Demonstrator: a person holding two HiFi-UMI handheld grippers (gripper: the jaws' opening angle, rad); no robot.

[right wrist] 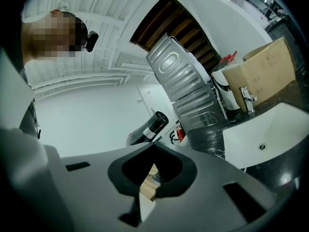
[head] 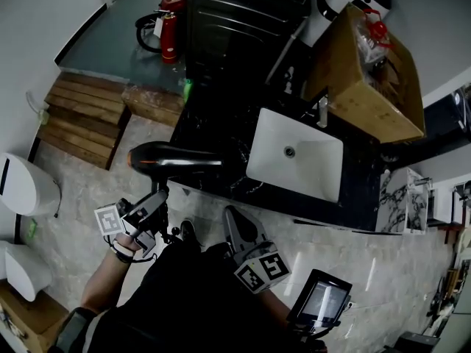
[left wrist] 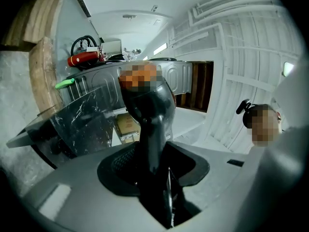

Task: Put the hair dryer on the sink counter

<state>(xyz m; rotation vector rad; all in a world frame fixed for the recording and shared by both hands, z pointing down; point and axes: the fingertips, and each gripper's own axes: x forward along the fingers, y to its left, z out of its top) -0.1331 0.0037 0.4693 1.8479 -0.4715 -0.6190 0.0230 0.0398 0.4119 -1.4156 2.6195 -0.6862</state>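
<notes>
The hair dryer [head: 176,157] is not yet on the counter; it is in hand and close to it. The left gripper [head: 156,198] has its 2 jaws clamped on the dryer's handle. In the left gripper view the handle stands straight up out of the gap between them, and the barrel [left wrist: 149,105] sits crosswise above the tips. The jaws are held fairly wide apart by the handle's thickness and press on both of its sides.

Ahead of those jaws and to their left lies the black marble sink counter [head: 213,120], its edge [left wrist: 82,122] showing beyond the handle. From the head view the barrel hangs over the counter's near corner, raised rather than resting, as far as I can judge. The white basin [head: 309,168] is farther along, to the right of the jaws.

The right gripper [head: 234,220] takes no part. Its jaws [right wrist: 145,197] are drawn nearly together with only a sliver between them and nothing held there, and the dryer shows well beyond their tips.

Pickup and carry look done. What is left is lowering the dryer onto bare marble beside the basin, letting go and drawing back.
</notes>
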